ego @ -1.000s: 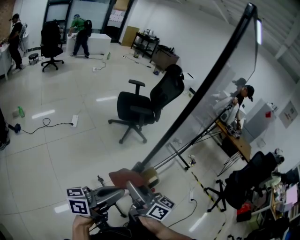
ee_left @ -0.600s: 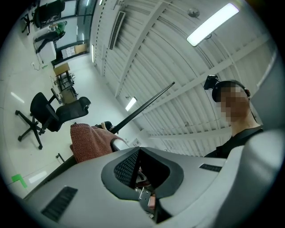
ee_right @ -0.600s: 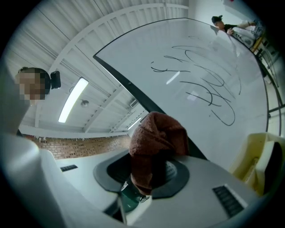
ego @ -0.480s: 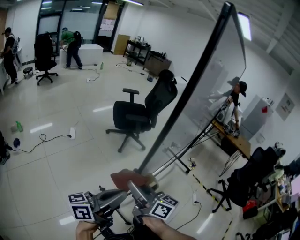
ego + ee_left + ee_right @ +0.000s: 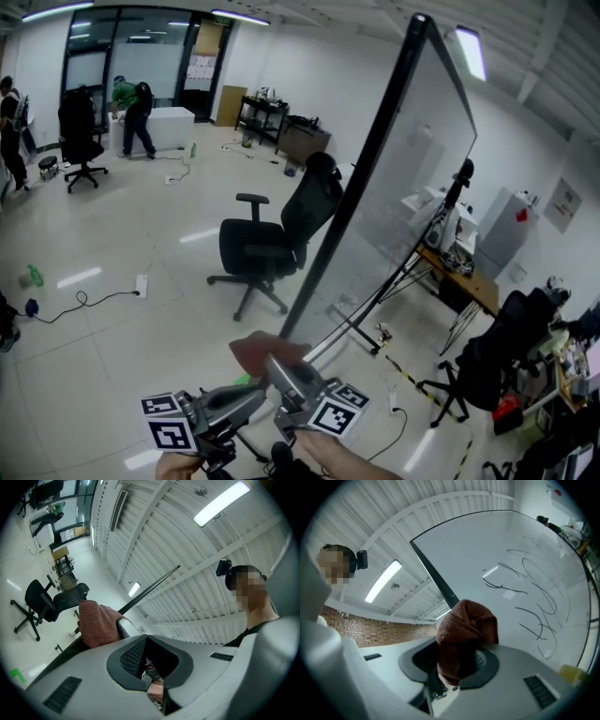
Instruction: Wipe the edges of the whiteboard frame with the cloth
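The whiteboard's black frame edge (image 5: 368, 141) runs steeply from top right down toward me. A red-brown cloth (image 5: 262, 352) sits at its lower end, and my right gripper (image 5: 281, 367) is shut on it. In the right gripper view the cloth (image 5: 466, 625) bulges out of the jaws against the frame edge (image 5: 433, 576), beside the scribbled board face (image 5: 525, 573). My left gripper (image 5: 246, 398) hovers just left of and below the cloth. Seen from the left gripper (image 5: 145, 637), the jaws are shut and hold nothing, with the cloth (image 5: 96, 623) close ahead.
A black office chair (image 5: 272, 239) stands left of the board. The board's stand legs (image 5: 361, 319) and cables cross the floor beneath. A desk (image 5: 459, 272) and another chair (image 5: 487, 361) are at the right. People (image 5: 131, 112) work far back left.
The head view has tilted, so the frame edge now looks steeper. Both grippers and the cloth sit slightly lower and further right, still at the frame's lower end.
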